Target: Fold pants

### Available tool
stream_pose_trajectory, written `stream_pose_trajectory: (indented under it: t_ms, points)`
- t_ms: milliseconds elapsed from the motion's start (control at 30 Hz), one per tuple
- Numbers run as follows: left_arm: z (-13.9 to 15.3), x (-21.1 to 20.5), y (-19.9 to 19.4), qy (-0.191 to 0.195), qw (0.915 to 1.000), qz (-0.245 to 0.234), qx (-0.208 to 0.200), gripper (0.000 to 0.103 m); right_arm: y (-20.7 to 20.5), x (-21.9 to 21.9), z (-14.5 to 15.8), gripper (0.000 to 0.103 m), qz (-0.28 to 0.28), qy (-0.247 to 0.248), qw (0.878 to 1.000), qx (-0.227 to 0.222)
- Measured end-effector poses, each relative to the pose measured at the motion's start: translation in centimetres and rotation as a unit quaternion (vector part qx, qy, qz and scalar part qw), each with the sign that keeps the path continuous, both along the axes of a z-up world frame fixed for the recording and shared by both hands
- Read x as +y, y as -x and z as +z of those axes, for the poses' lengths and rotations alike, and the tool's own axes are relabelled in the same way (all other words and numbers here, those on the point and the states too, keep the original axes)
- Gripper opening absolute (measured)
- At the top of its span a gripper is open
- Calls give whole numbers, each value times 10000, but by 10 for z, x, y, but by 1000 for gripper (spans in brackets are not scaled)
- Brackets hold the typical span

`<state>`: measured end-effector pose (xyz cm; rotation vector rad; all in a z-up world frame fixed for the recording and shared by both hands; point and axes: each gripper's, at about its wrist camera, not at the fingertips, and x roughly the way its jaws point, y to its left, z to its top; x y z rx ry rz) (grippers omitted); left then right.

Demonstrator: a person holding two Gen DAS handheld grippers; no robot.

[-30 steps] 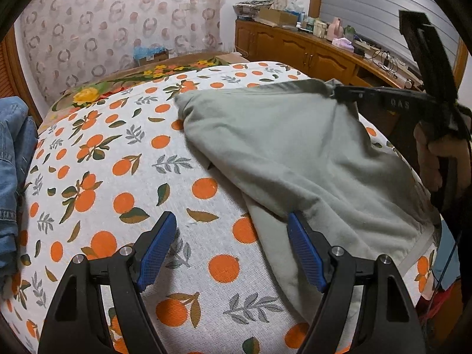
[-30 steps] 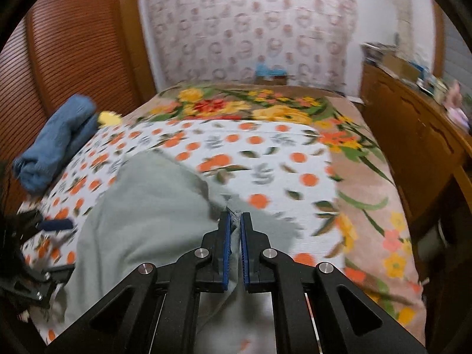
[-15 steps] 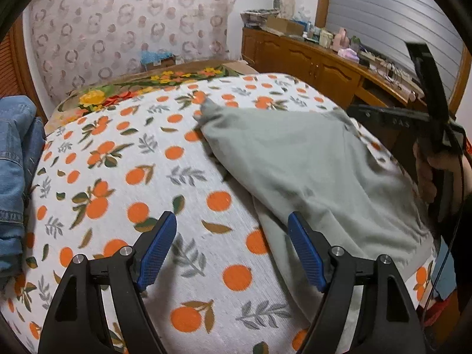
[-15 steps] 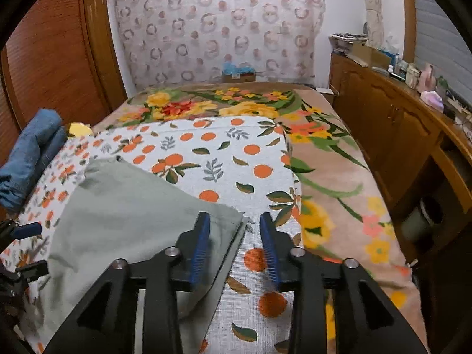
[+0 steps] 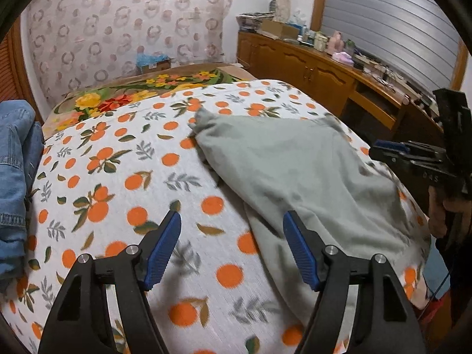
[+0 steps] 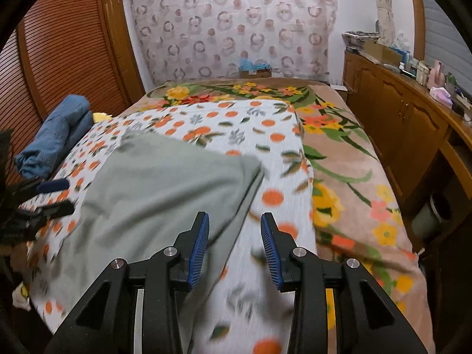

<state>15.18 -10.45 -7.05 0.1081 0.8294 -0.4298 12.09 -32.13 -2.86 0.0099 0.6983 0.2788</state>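
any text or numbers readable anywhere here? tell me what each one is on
"0 4 S", or something close to it: faint raised characters on the black body of the right tool, seen in the left wrist view; the first character is uncertain.
Boxes and bottles on the wooden sideboard: any labels are too small to read.
Cardboard box at the head of the bed: print too blurred to read.

Gray-green pants (image 6: 165,188) beside parted gripper (image 6: 235,247)

Pants (image 6: 165,194) lie on the bedspread (image 6: 277,162), denim pile (image 6: 53,141) to their left by the wall.
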Motion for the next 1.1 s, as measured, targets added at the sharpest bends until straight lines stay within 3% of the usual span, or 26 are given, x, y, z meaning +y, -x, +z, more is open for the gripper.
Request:
stream_pose_trajectory:
  t_ms: [433,700,833,1100]
  points:
    - [0,1,68,-125,9981,-608,16,55,97,0,-4,38,177,-165,9997,-78]
    - [4,-2,83,-198,9975,-666,-112,54,109,13,-4,38,167,-87,9997,-125]
    - [1,-6,88,-225,9969,-750,-52,49,112,17,-11,49,150,-16,9999,-69]
    - [-11,-13,95,-218,9951,-953,136,36,117,19,-15,49,108,-71,9999,7]
